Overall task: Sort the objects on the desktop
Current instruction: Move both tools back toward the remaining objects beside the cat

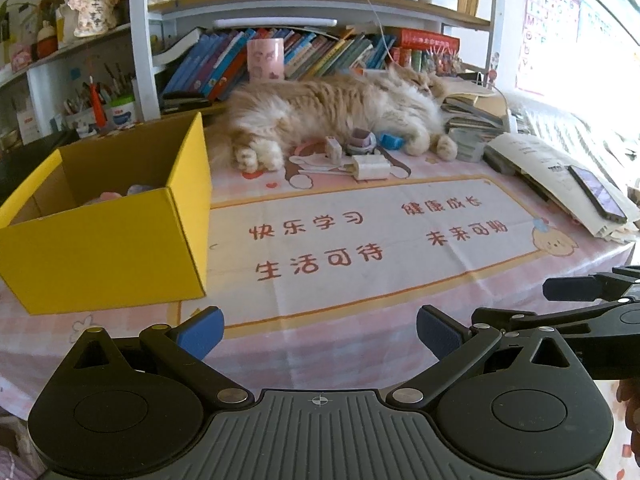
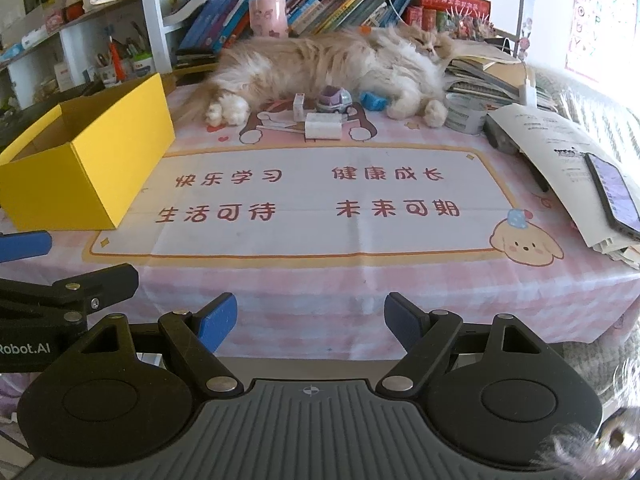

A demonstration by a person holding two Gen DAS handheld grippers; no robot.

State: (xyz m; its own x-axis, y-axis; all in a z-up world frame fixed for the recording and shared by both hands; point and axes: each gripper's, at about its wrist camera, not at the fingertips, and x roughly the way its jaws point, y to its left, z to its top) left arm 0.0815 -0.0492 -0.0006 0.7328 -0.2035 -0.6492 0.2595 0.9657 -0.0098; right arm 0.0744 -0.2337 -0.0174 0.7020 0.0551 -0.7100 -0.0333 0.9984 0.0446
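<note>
Both your tongs, left and right, are released; the toys lie far ahead by the cat, nearer the right.

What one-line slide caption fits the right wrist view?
Open right tongs face a sleeping cat, small toys and a yellow box on the pink desk mat.

One yellow cardboard box sits at the left of the frame. One long-haired cat lies across the upper middle. In front of it: one toy car, one white charger, one small white box, one blue object. One phone at right, one pink cup behind, one tape roll.
</note>
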